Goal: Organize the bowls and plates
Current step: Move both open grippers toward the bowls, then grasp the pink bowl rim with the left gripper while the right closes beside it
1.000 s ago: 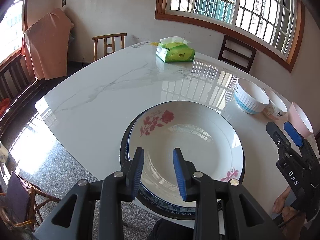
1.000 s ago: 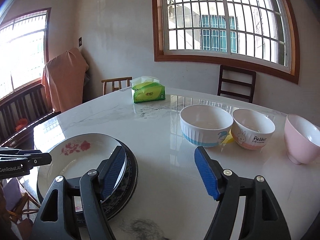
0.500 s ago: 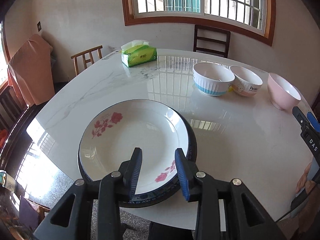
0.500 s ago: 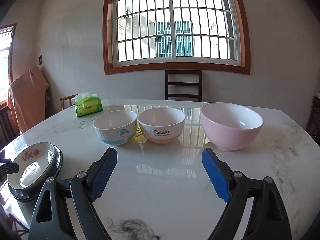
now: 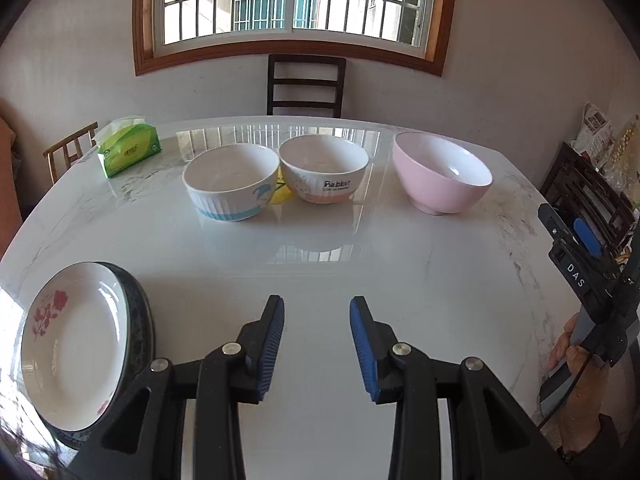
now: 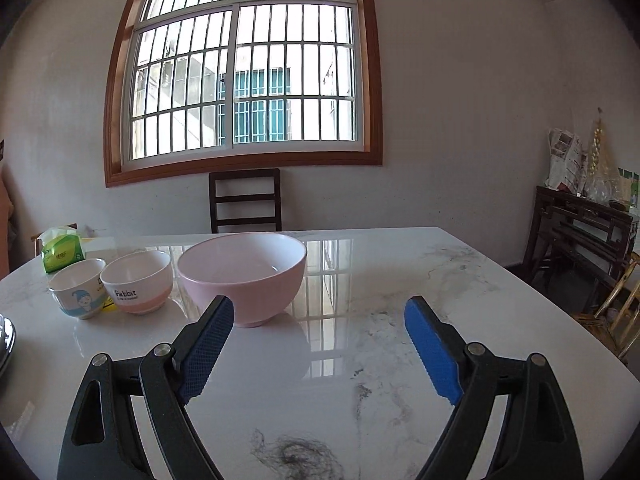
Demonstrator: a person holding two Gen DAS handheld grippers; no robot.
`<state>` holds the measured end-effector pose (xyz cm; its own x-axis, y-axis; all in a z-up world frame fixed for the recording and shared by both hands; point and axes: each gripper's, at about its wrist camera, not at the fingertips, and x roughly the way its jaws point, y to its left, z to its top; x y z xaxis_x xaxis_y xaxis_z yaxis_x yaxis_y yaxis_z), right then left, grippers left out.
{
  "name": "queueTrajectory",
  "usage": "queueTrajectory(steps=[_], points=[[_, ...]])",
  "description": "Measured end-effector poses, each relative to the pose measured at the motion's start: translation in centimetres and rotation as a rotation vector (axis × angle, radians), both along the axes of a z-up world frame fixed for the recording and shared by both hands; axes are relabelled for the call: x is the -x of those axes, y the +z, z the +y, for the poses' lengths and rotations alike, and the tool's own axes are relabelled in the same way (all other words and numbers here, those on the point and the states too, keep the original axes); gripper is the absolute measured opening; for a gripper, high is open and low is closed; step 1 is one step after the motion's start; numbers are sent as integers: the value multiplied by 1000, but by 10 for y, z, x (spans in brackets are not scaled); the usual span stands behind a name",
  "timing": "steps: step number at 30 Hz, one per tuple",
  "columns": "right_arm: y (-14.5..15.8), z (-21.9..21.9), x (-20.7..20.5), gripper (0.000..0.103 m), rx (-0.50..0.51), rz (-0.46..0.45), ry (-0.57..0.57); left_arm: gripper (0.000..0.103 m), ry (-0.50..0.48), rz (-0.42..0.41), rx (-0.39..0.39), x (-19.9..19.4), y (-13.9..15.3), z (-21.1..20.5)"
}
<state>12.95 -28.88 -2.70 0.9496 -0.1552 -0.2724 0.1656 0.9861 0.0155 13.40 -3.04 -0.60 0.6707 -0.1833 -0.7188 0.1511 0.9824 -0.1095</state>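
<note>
A white plate with red flowers (image 5: 76, 344) lies on a dark-rimmed plate (image 5: 141, 320) at the table's left front. Three bowls stand in a row at the back: a blue-striped white bowl (image 5: 230, 184), a "Rabbit" bowl (image 5: 324, 170) touching it, and a larger pink bowl (image 5: 442, 178) standing apart. My left gripper (image 5: 317, 304) hangs open over bare table right of the plates, with nothing between its fingers. My right gripper (image 6: 320, 304) is wide open and empty, with the pink bowl (image 6: 242, 276) just beyond its left finger. It also shows in the left wrist view as the right gripper (image 5: 568, 224).
On the white marble table (image 5: 320, 264), a green tissue box (image 5: 128, 150) sits at the back left. A dark chair (image 5: 306, 84) stands behind the table under the window, and a dark wooden cabinet (image 6: 580, 240) is off to the right. A hand (image 5: 576, 356) holds the right gripper's handle.
Both grippers have swung to the right, away from the plate stack and towards the bowls. The left gripper is no longer over the plates. The right jaws have widened.
</note>
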Motion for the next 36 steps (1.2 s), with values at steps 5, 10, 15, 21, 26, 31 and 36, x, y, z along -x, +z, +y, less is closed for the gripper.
queueTrajectory(steps=[5, 10, 15, 21, 26, 31, 36], points=[[0, -17, -17, 85, -23, 16, 11, 35, -88, 133, 211, -59, 3, -36], [-5, -29, -42, 80, -87, 76, 60, 35, -101, 165, 315, -110, 18, -66], [-13, -53, -66, 54, -216, 141, 102, 35, -84, 256, 357, -163, 17, -84], [1, -78, -110, 46, -370, 268, 207, 35, -62, 333, 378, -203, 6, -97], [13, -78, -154, 46, -389, 394, 263, 38, -45, 331, 351, -215, 0, -106], [7, -63, -192, 46, -324, 518, 296, 38, -19, 335, 321, -222, -6, -113], [-7, -53, -218, 44, -280, 616, 273, 38, -5, 362, 321, -225, -16, -115]])
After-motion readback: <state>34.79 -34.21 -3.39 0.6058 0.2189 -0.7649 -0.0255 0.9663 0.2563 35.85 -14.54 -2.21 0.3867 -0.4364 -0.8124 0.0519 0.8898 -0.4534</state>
